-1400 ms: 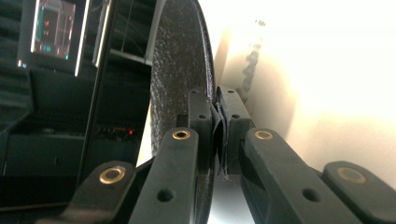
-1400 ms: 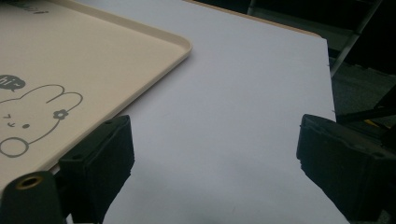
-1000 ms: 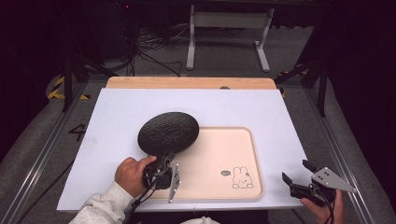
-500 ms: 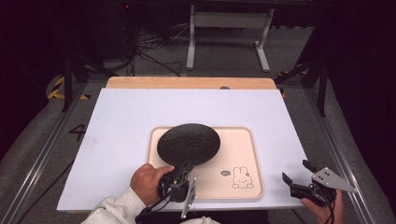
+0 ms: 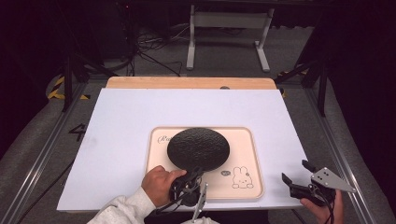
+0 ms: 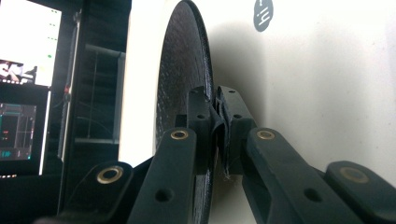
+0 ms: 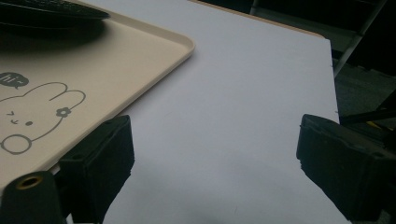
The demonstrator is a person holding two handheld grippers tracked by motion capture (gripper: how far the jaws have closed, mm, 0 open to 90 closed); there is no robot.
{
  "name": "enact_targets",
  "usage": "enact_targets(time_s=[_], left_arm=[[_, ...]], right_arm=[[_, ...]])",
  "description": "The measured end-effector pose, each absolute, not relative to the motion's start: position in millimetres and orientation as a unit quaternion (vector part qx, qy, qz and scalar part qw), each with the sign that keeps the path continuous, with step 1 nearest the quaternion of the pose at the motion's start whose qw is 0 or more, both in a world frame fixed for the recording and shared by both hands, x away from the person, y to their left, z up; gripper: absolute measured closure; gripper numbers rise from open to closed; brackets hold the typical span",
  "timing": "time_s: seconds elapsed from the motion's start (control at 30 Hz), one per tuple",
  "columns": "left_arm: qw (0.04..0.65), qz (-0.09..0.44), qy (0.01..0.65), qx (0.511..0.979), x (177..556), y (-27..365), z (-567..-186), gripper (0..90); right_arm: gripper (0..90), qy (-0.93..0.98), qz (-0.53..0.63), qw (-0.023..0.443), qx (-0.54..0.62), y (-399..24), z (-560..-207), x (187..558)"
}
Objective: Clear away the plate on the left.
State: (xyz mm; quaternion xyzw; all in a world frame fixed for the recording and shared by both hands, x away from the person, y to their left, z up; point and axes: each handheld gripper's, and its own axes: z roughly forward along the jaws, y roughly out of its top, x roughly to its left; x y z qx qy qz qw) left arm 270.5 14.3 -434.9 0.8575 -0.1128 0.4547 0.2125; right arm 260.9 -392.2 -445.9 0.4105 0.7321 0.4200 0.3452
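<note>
White sheeting covers the surface (image 5: pixel 121 140), which has a wooden strip along its far edge and dark floor, cables and a metal stand beyond it. On that sheet lies a cream tray (image 5: pixel 247 154) printed with a rabbit drawing (image 5: pixel 242 178) in its near right corner. Your black round plate (image 5: pixel 198 148), rough-textured on top, sits over the middle of the tray, its near rim reaching toward the tray's near edge; from above you cannot tell whether it rests flat or hangs just clear of the tray. Your left gripper (image 5: pixel 193 173) is clamped on that near rim: the left gripper view shows the plate (image 6: pixel 184 88) edge-on with the two black jaws pinched tight on either face of it, gripper (image 6: pixel 217 116) closed on the rim with the tray's pale floor right behind. Your left hand (image 5: pixel 159 184) wraps the gripper body just off the tray's near left corner, sleeve entering from the bottom. Your right gripper (image 5: pixel 294 173) stands well apart from the plate, beyond the tray's near right corner at the sheet's edge, jaws spread wide with nothing between them; the right gripper view shows the gripper (image 7: pixel 212 163) over bare sheet, the tray corner (image 7: pixel 180 46) just beside its left jaw.
</note>
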Motion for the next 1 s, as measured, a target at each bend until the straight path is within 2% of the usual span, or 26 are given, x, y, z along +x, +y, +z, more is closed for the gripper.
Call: enact_targets(time_s=[0.63, 0.83, 0.93, 1.0], left_arm=[[0.226, 0.426, -0.112, 0.869, 273.0, 0.8, -443.7, 84.9], [0.217, 0.4, -0.101, 0.885, 274.8, -3.1, -449.3, 72.9], [0.211, 0.387, -0.1, 0.892, 276.0, -4.2, -453.8, 71.5], [0.211, 0.379, -0.096, 0.896, 277.1, -4.5, -455.8, 67.1]], right_arm=[[12.1, 0.734, 0.42, 0.343, 0.409, -392.1, -445.9, 260.6], [12.4, 0.731, 0.417, 0.354, 0.407, -391.3, -444.7, 259.1], [12.5, 0.732, 0.415, 0.355, 0.408, -391.1, -445.1, 259.1], [12.5, 0.731, 0.415, 0.358, 0.407, -390.9, -444.7, 258.6]])
